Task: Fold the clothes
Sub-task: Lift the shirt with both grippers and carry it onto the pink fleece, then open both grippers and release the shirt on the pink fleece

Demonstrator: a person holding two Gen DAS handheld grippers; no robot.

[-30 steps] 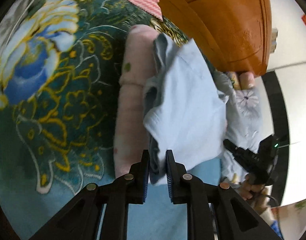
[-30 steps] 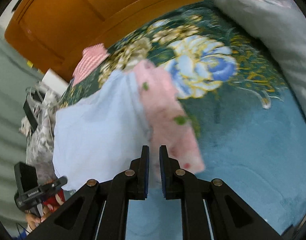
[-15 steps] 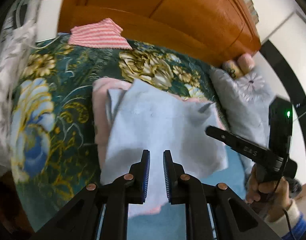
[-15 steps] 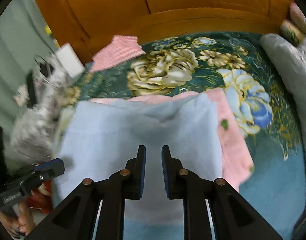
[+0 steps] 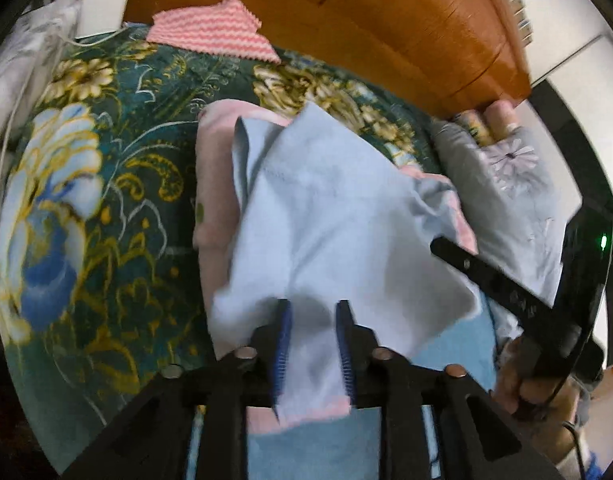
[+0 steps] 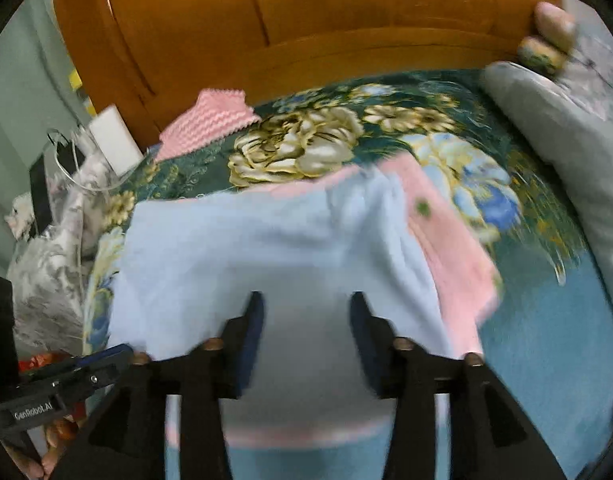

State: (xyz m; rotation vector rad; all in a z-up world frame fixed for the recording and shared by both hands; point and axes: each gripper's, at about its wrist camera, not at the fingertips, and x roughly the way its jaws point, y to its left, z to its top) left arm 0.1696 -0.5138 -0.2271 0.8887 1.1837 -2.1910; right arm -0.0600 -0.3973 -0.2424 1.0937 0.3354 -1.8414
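Note:
A light blue garment (image 5: 330,216) (image 6: 258,248) lies spread over a pink garment (image 5: 214,160) (image 6: 446,236) on a dark green floral bedspread (image 5: 106,184). My left gripper (image 5: 312,320) stands open over the blue garment's near edge, with cloth showing between and under its fingers. My right gripper (image 6: 306,316) is open wide above the same garment's near edge. A pink hem (image 6: 306,436) peeks out below the blue cloth. In the left wrist view the right gripper's finger (image 5: 486,272) reaches in from the right, held by a hand (image 5: 518,380).
A pink-and-white striped cloth (image 5: 210,32) (image 6: 210,120) lies near the orange wooden headboard (image 6: 306,20). A grey flowered pillow (image 5: 506,200) (image 6: 566,140) lies on the right. Grey patterned fabric (image 6: 46,260), a white box (image 6: 114,140) and a cable sit on the left.
Both grippers were shut on the blue garment and carried it over the pink one. Now both have opened and the blue garment rests on the pink one.

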